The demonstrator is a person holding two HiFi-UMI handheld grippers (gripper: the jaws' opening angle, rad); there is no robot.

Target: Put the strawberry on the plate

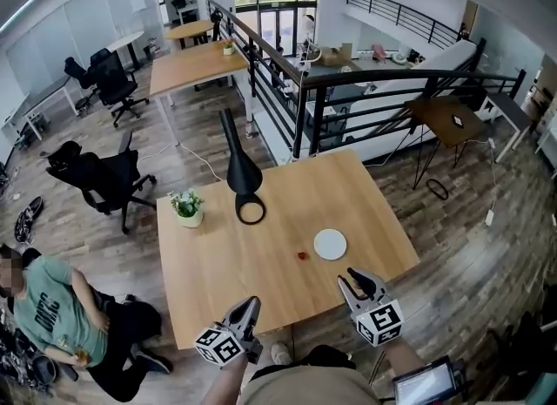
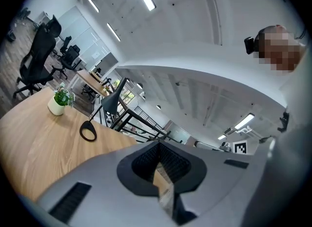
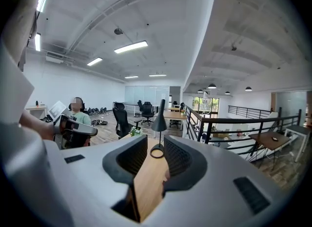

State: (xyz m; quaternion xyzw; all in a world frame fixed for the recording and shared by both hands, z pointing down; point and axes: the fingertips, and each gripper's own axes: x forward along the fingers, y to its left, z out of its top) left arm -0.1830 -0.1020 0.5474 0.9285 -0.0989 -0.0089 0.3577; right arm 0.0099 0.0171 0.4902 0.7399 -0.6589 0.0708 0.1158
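Strawberry lies on table, just beside plate. Left claw, right claw both together, empty. Spread right claw, straddle strawberry, pinch gently.

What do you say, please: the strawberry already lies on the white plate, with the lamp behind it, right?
Not quite: the head view shows the strawberry on the bare table beside the white plate, apart from it, not on it. The lamp does stand farther back.
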